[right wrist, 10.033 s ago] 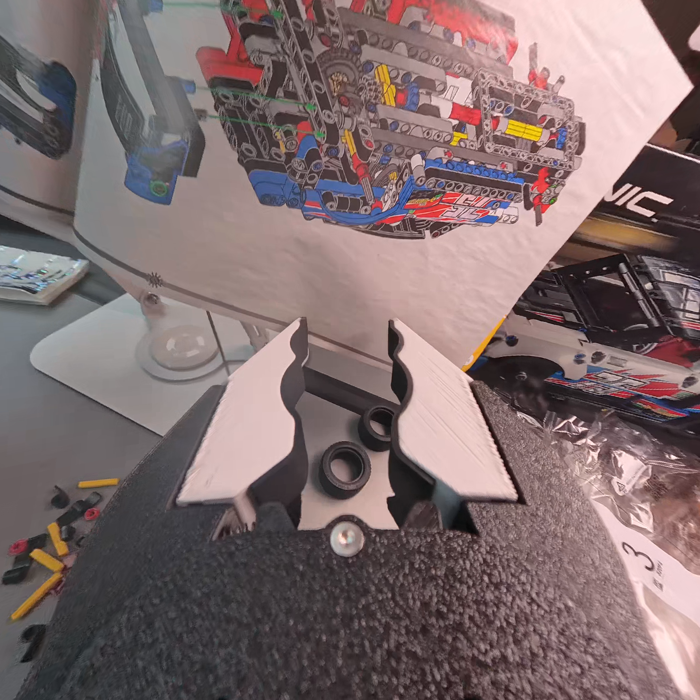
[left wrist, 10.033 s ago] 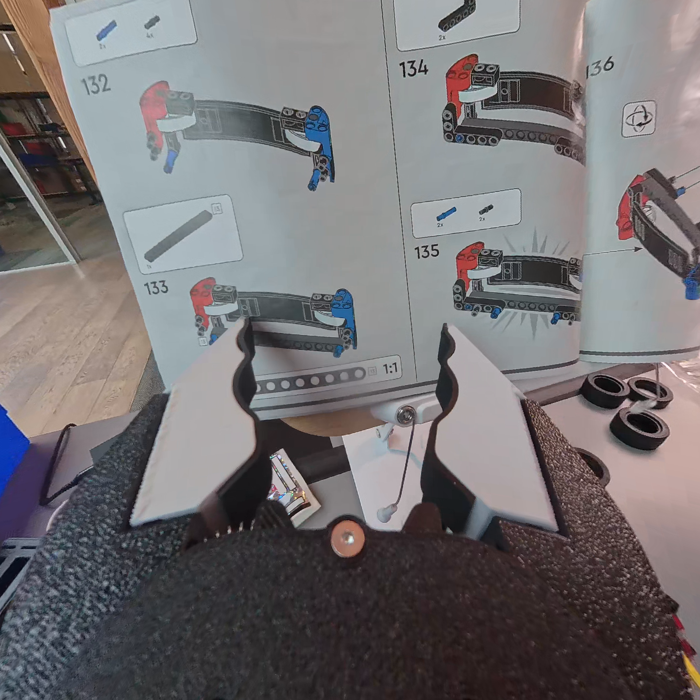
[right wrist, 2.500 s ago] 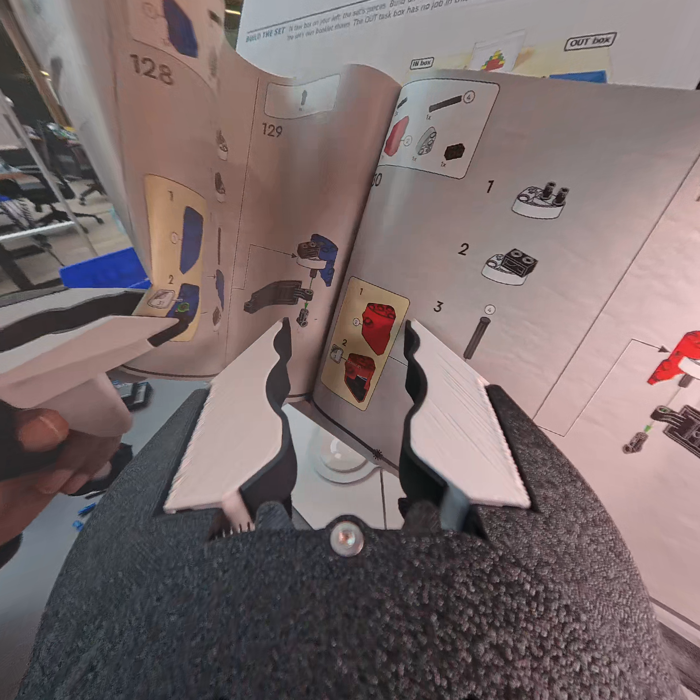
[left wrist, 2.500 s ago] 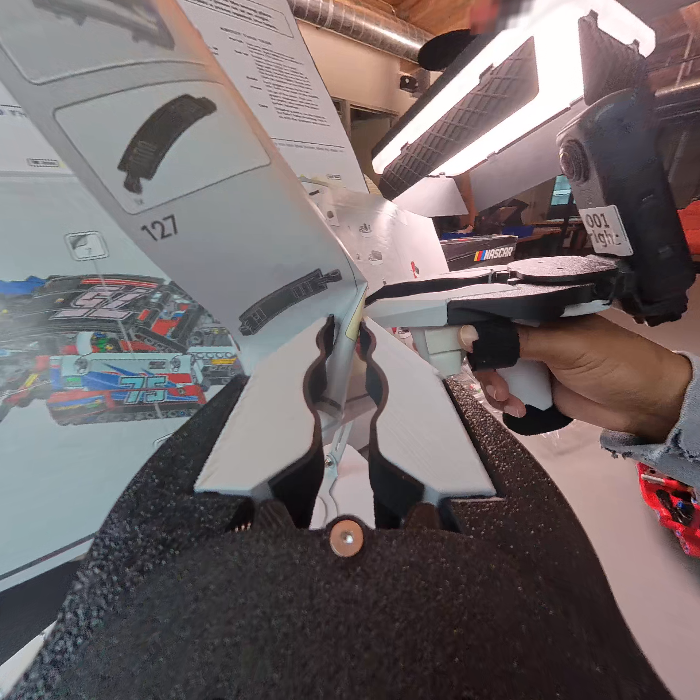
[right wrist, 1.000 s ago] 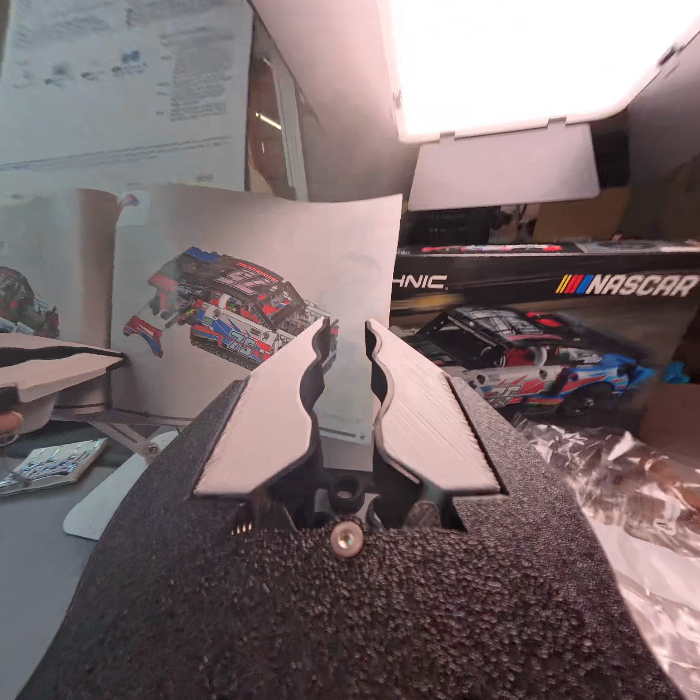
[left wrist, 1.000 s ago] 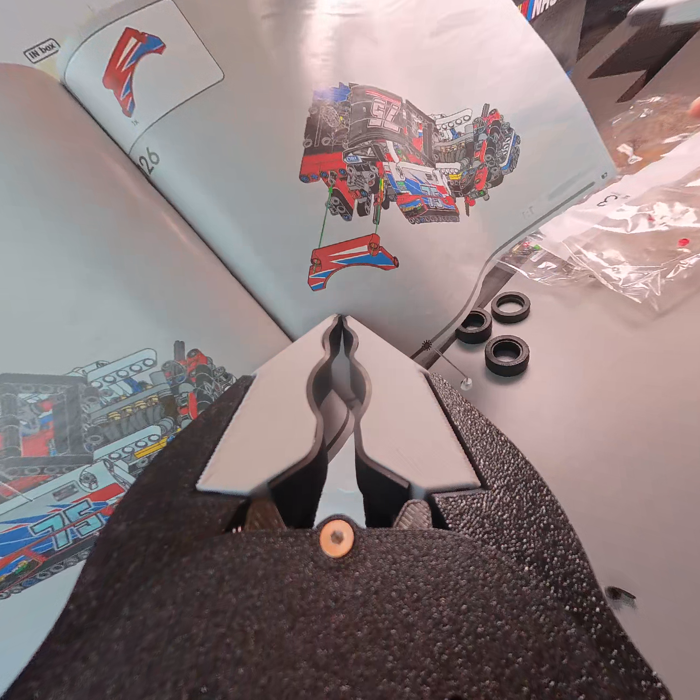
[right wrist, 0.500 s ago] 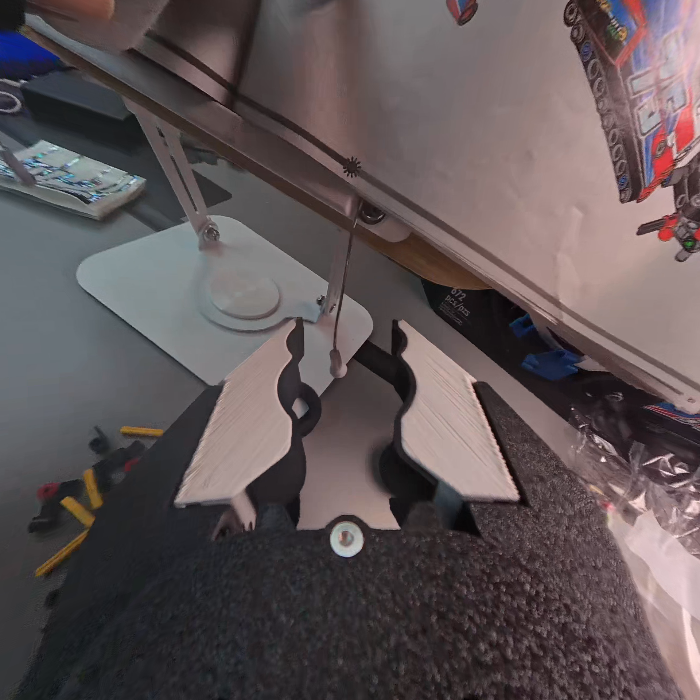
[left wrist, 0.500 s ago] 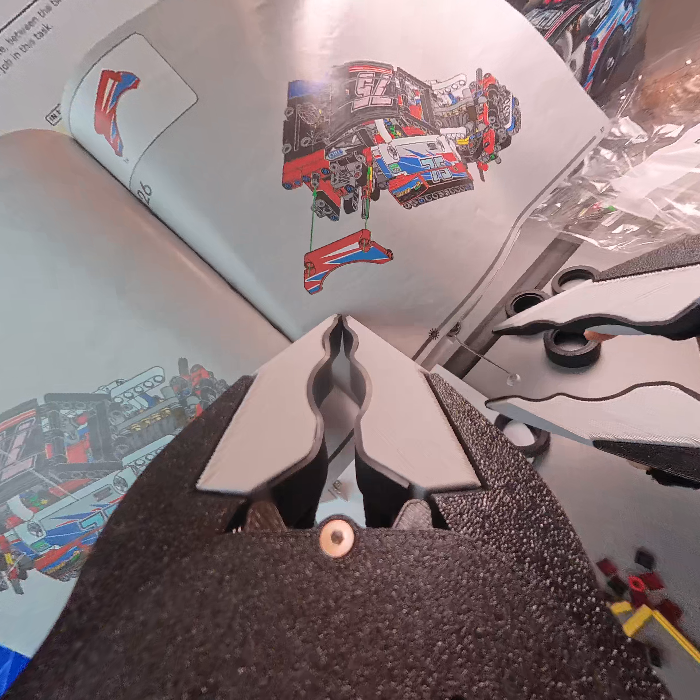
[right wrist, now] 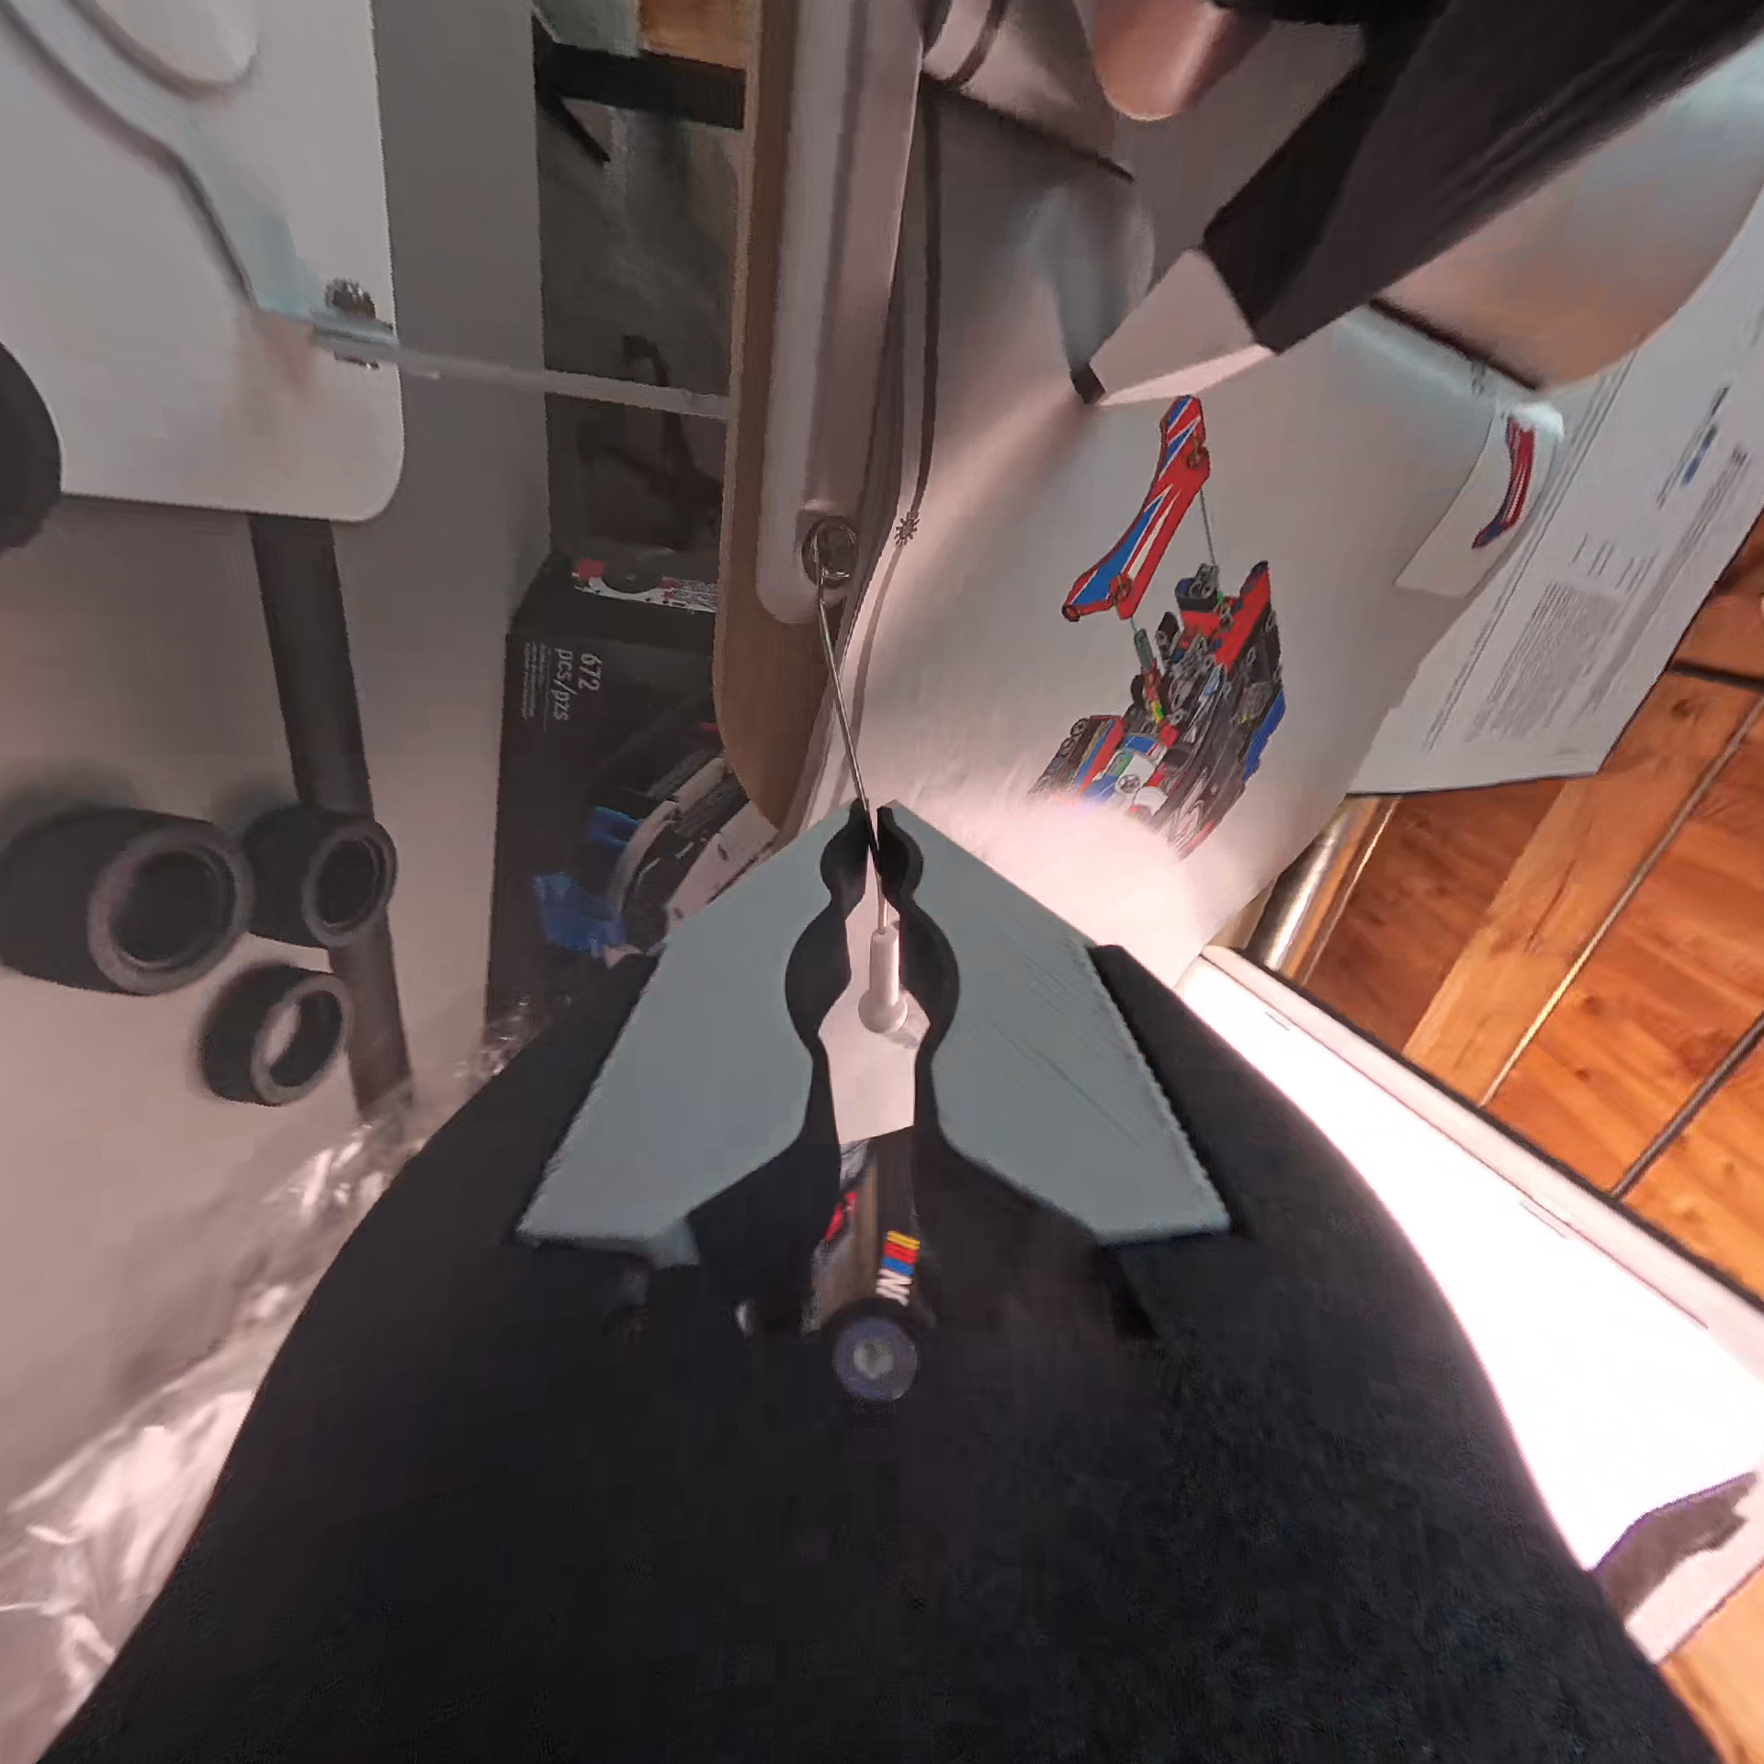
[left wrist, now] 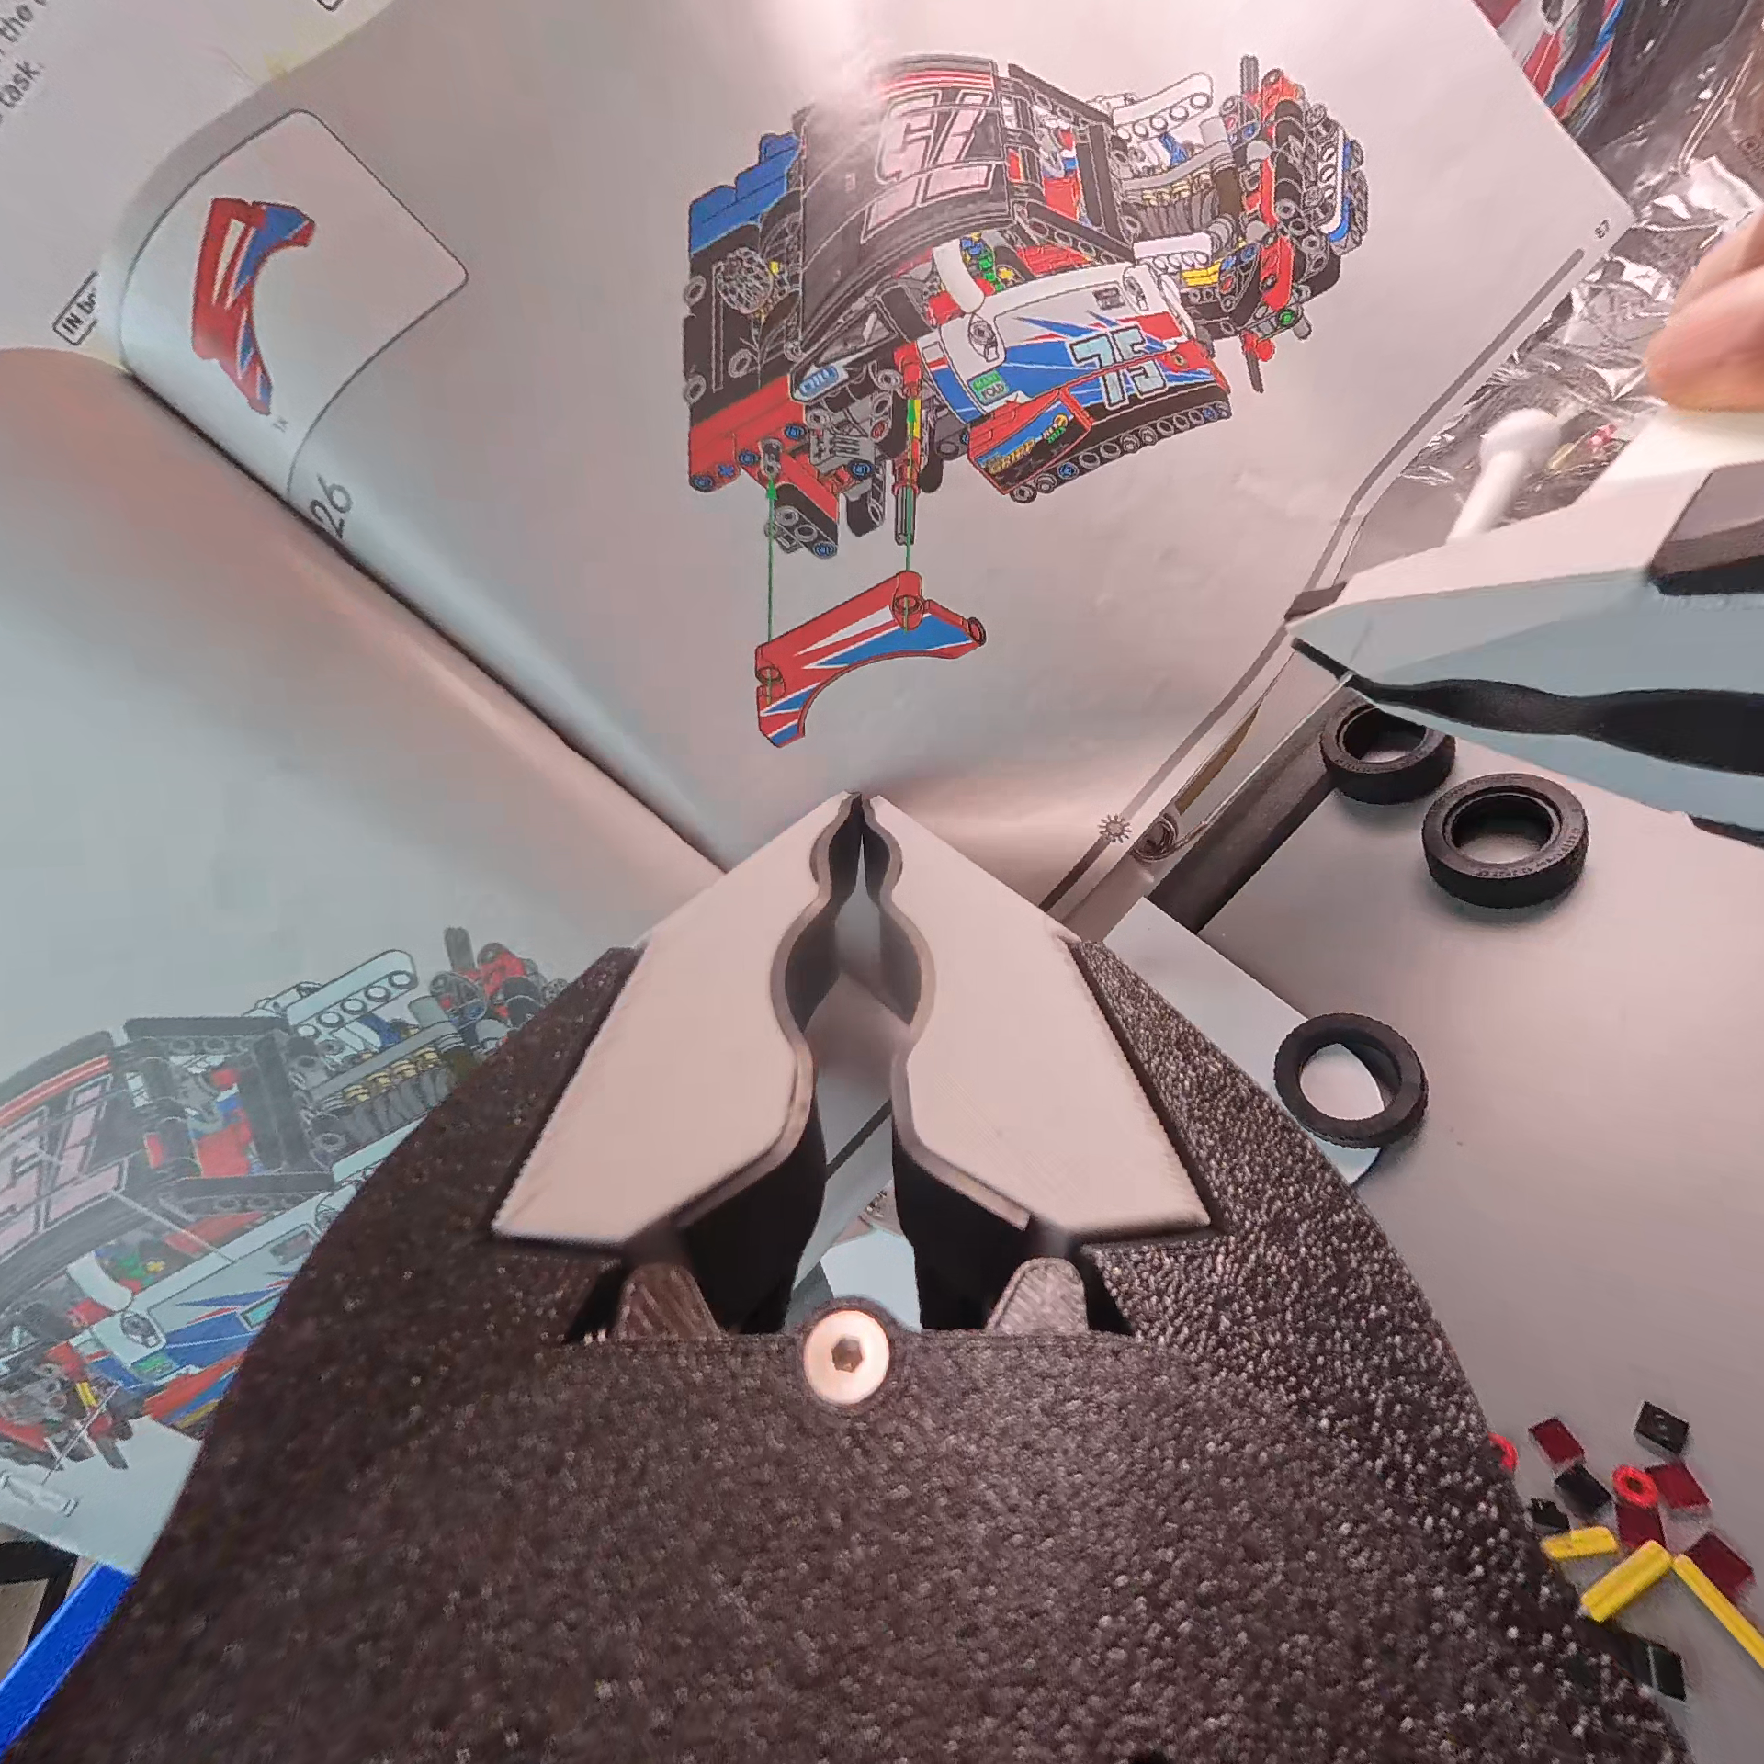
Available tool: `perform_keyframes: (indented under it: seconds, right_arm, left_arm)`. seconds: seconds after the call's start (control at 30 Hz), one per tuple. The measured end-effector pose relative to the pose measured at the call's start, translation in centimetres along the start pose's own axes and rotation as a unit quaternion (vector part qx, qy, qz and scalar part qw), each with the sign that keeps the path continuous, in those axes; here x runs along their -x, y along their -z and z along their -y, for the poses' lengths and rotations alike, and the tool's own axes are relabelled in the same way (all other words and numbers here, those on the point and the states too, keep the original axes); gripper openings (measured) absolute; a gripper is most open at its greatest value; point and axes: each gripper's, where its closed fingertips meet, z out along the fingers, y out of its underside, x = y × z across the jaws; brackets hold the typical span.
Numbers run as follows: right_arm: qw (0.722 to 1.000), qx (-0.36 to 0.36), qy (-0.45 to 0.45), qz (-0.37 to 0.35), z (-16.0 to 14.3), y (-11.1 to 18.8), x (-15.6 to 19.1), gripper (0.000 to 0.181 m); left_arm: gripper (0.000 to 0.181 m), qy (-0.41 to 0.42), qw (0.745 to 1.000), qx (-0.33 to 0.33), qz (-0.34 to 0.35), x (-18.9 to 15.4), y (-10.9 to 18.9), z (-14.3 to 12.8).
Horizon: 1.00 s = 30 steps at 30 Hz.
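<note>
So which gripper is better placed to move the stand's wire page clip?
Right, probably: the right gripper is shut on the wire clip, while the left gripper is shut against the open booklet.

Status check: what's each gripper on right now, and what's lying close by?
Left gripper shut on booklet page. Right gripper shut on page-holder wire. Black tyres nearby.

Left gripper (left wrist: 856, 811) pinched tight, tips meeting at the bottom fold of the open instruction booklet (left wrist: 573, 401), a page edge caught between them. Right gripper (left wrist: 1336, 659) reaches in from the right edge, tip just beside the page's lower corner, above three black tyres (left wrist: 1504, 845) on the grey table (left wrist: 1527, 1193). Small red, yellow and black pieces (left wrist: 1642, 1527) lie scattered at lower right
</note>
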Motion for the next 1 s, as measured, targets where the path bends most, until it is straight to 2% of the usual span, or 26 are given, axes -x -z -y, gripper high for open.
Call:
perform_keyframes:
  seconds: [0.1, 0.17, 0.23, 0.33, 0.4, 0.47, 0.57, 0.63, 0.7, 0.77, 0.87, 0.93, 1.0]
  right_arm:
    - [0.998, -0.018, 0.065, -0.007, 0.3, -0.7, -1.4, 0.004]
    - [0.999, -0.024, 0.046, -0.004, 0.3, -1.7, -2.1, 0.007]
    - [1.0, -0.027, -0.007, -0.005, 0.3, -2.1, -2.8, 0.02]
    - [0.992, -0.024, -0.122, 0.019, 0.0, -1.1, -2.8, 0.044]
    - [0.976, -0.041, -0.21, 0.04, 0.4, 0.5, -2.3, 0.046]
    - [0.934, -0.08, -0.339, 0.074, 1.7, 2.2, -2.2, 0.045]
    - [0.808, -0.154, -0.562, 0.088, 3.5, 4.1, -4.3, 0.03]
    - [0.724, -0.18, -0.662, 0.066, 3.8, 4.3, -5.9, 0.023]
    - [0.668, -0.18, -0.721, 0.035, 3.7, 3.6, -6.5, 0.018]
    - [0.64, -0.162, -0.751, 0.012, 3.7, 2.6, -6.4, 0.011]
    - [0.62, -0.146, -0.771, 0.007, 4.0, 1.7, -6.1, 0.004]
    - [0.613, -0.163, -0.773, 0.014, 4.6, 2.5, -6.2, 0.004]
    - [0.621, -0.218, -0.751, 0.043, 6.5, 4.6, -6.5, 0.005]
  left_arm:
    - [0.0, -0.001, 1.0, -0.005, 0.0, 0.0, 0.2, -0.1]
    - [0.0, -0.005, 1.0, -0.011, 0.005, 0.1, 0.3, -0.1]
    - [0.0, 0.002, 1.0, -0.021, 0.005, 0.2, 0.5, 0.0]
    - [0.0, 0.026, 0.999, -0.026, -0.018, 0.0, 0.8, 0.0]
    - [0.0, 0.031, 0.999, -0.032, -0.029, -0.1, 1.1, 0.1]
    - [0.0, 0.049, 0.997, -0.045, -0.049, -0.2, 1.5, 0.3]
    - [0.0, 0.113, 0.987, -0.087, -0.078, 0.0, 2.9, 1.1]
    - [0.0, 0.177, 0.973, -0.117, -0.095, 0.4, 4.2, 1.4]
    - [0.0, 0.239, 0.954, -0.145, -0.104, 0.8, 5.7, 1.4]
    - [0.0, 0.279, 0.939, -0.166, -0.108, 1.1, 7.4, 1.0]
    - [0.007, 0.289, 0.932, -0.185, -0.113, 0.9, 10.1, -0.3]
    - [0.017, 0.277, 0.935, -0.175, -0.135, -0.1, 11.9, -1.7]
    - [0.027, 0.252, 0.937, -0.164, -0.178, -1.8, 14.3, -3.4]
